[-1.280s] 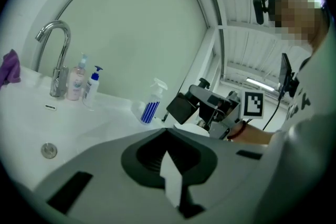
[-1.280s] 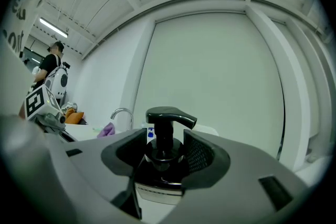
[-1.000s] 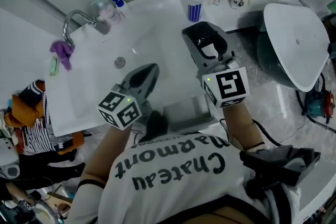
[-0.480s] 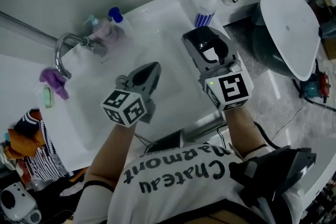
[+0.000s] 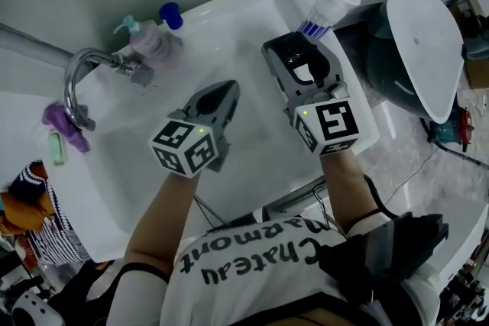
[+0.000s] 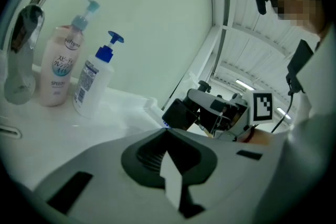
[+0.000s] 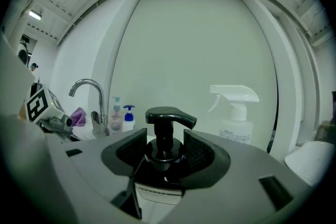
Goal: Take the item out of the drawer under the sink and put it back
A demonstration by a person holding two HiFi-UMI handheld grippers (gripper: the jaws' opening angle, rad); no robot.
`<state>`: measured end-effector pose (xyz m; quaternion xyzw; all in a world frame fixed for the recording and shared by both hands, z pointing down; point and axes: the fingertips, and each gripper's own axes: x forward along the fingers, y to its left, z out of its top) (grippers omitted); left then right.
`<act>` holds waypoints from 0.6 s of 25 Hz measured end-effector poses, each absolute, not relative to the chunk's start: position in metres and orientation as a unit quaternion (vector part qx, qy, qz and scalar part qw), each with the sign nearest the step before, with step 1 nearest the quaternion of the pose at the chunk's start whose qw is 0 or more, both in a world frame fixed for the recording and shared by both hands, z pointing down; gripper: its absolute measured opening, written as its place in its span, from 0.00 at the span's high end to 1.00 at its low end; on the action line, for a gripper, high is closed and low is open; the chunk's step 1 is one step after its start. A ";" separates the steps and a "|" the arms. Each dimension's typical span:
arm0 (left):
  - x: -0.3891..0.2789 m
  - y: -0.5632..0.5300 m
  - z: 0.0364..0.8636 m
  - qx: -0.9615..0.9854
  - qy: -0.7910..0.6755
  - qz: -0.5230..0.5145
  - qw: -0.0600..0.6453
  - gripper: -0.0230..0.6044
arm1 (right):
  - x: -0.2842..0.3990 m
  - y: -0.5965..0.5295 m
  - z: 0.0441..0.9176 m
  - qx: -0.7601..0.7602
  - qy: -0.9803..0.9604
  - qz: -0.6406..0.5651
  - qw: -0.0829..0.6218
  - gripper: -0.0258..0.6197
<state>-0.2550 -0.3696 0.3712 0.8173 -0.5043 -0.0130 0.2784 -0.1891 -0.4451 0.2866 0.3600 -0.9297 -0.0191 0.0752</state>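
A dark pump bottle (image 7: 164,136) with a black pump head stands upright between the jaws of my right gripper (image 7: 164,147), which is shut on its neck. From the head view, that gripper (image 5: 300,57) carries the bottle (image 5: 304,74) over the right part of the white sink (image 5: 153,156). My left gripper (image 5: 221,93) hovers over the basin to its left, jaws together and nothing in them. Its own view shows the left gripper (image 6: 168,157) shut, with the right gripper beyond it. The drawer is hidden below the sink's front edge.
A chrome tap (image 5: 80,80) rises at the basin's left, with a purple cloth (image 5: 61,122) beside it. Two pump bottles (image 5: 145,38) stand along the back rim and a white spray bottle (image 5: 325,8) at the right corner. A white toilet lid (image 5: 424,50) lies further right.
Both grippers have moved further over the basin towards the back wall, the right one still holding the bottle. The open drawer below the sink front has slipped out of sight.
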 end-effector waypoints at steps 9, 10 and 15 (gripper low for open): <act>-0.261 -0.391 0.388 0.812 -0.505 -0.027 0.292 0.95 | -0.203 -0.467 0.310 0.366 -0.926 -0.001 0.094 0.61; -0.261 -0.394 0.389 0.812 -0.504 -0.028 0.294 0.95 | -0.204 -0.471 0.312 0.366 -0.926 0.000 0.095 0.61; -0.260 -0.404 0.394 0.814 -0.501 -0.025 0.293 0.95 | -0.214 -0.485 0.320 0.364 -0.926 0.004 0.100 0.61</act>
